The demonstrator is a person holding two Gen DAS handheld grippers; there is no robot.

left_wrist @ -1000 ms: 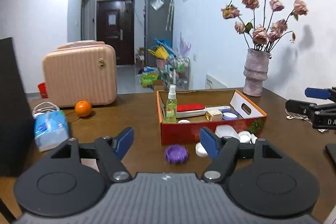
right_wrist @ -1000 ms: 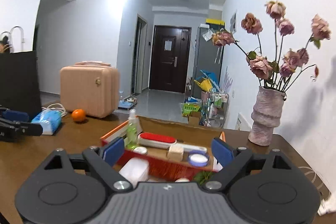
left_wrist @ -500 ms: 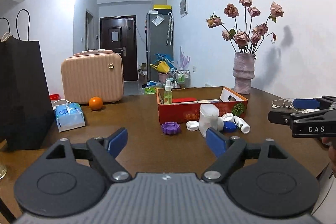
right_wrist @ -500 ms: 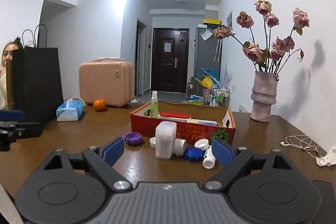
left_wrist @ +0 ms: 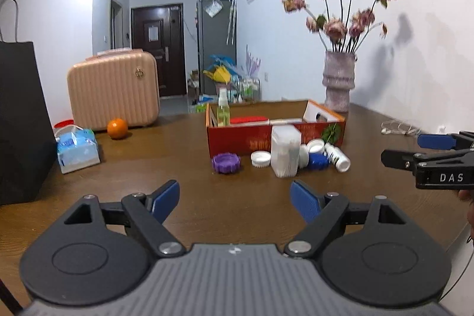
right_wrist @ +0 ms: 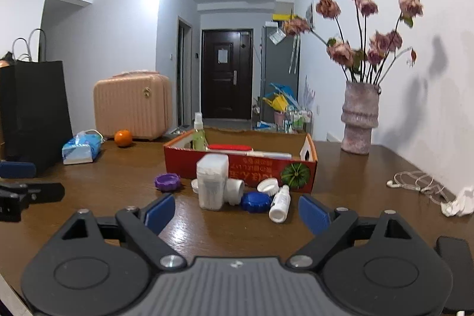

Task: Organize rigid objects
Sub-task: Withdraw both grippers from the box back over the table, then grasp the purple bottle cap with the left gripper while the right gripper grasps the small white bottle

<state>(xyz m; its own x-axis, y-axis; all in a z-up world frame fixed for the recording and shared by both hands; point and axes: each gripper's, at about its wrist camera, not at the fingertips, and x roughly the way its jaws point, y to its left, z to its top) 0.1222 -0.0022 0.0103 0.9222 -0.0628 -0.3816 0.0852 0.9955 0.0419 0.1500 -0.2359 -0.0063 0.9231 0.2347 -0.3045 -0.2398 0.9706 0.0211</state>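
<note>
Both grippers hover over the near side of the brown table (left_wrist: pixel 166 156), nothing held. Left gripper (left_wrist: pixel 235 200): fingers spread wide, gap bare. Right gripper (right_wrist: pixel 237 212): same, wide open, nothing between the pads

Red cardboard box (right_wrist: pixel 260 171) sits mid-table, far of the loose items. Inside it: green spray bottle (right_wrist: pixel 199 135) upright at the left end, red-topped item (right_wrist: pixel 229 147) lying flat next to it

Loose pile on the table just in front of the box's near wall:
- clear cotton swab box (right_wrist: pixel 211 181) upright
- white jar (right_wrist: pixel 234 190) on its side, touching the swab box on the right
- blue lid (right_wrist: pixel 255 202) flat, right of the jar
- small white bottle (right_wrist: pixel 280 203) lying down, right of the blue lid
- white cap (right_wrist: pixel 268 185) close to the box wall
- purple lid (right_wrist: pixel 167 181) apart from the pile, to the left

Far left: tissue pack (right_wrist: pixel 78 150), orange (right_wrist: pixel 123 137), pink suitcase (right_wrist: pixel 133 105), black paper bag (right_wrist: pixel 35 114). Far right by the wall: vase of dried flowers (right_wrist: pixel 360 117). Earphones (right_wrist: pixel 414 182) on the right side of the table
</note>
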